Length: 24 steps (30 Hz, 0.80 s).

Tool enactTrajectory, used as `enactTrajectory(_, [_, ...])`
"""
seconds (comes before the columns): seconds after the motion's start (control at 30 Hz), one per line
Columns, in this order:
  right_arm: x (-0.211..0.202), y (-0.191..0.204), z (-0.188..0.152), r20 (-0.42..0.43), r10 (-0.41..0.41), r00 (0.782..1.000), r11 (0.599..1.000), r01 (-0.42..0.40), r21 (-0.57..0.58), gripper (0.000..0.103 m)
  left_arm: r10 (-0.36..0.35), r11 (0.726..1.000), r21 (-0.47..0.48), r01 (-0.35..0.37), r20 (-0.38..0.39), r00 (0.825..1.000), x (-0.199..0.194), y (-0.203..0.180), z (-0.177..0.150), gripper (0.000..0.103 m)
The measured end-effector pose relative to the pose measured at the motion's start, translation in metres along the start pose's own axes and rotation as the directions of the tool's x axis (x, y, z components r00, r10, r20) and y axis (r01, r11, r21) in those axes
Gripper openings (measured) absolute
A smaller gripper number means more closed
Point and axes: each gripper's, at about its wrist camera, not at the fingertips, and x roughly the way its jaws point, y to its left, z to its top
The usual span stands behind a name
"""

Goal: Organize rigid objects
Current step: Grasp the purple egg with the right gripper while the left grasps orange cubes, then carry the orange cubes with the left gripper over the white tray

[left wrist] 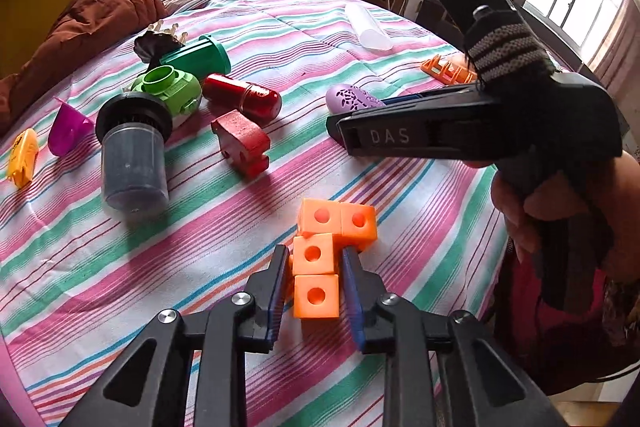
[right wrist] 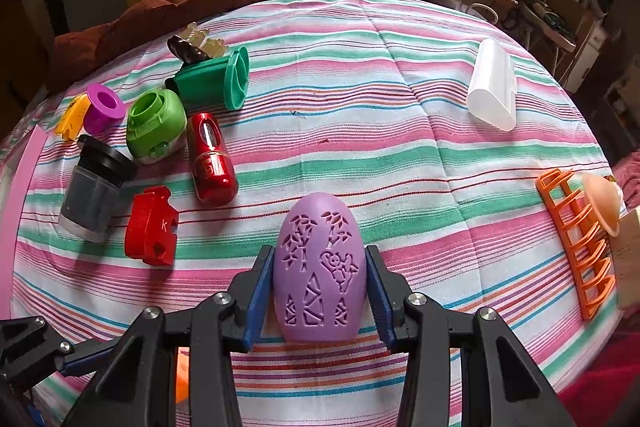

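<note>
Both wrist views look steeply down, close, sharing the striped bedspread

blocks: orange, holed cubes joined, flat on bedspread | egg: purple, carved, upright between pads

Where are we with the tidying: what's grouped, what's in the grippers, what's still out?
Looks done: a loose cluster at the far left, including the red capsule, green cup and grey jar. In hand: the left gripper is shut on the orange cubes; the right gripper grips the purple egg. Left: the white tube and orange rack lie apart on the right.
</note>
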Motion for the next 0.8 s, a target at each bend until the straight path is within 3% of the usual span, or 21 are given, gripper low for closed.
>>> enactTrajectory(0.47, [-0.005,0.010,-0.006,0.018,0.024,1.000,0.999,-0.024,-0.031,0.044,0.032,0.996,-0.084,-0.028,0.047,0.998,-0.042,0.034,-0.024,0.023])
enactTrajectory(0.73, [-0.007,0.025,-0.013,0.005,0.072,0.997,0.996,-0.071,-0.055,0.044,0.075,0.995,-0.069,-0.076,-0.013,0.997,-0.039,0.040,-0.039,0.025])
enactTrajectory(0.8, [-0.007,0.027,-0.013,0.006,0.066,0.998,0.996,-0.066,-0.066,0.044,0.081,0.994,-0.076,-0.083,-0.030,0.996,-0.034,0.039,-0.037,0.031])
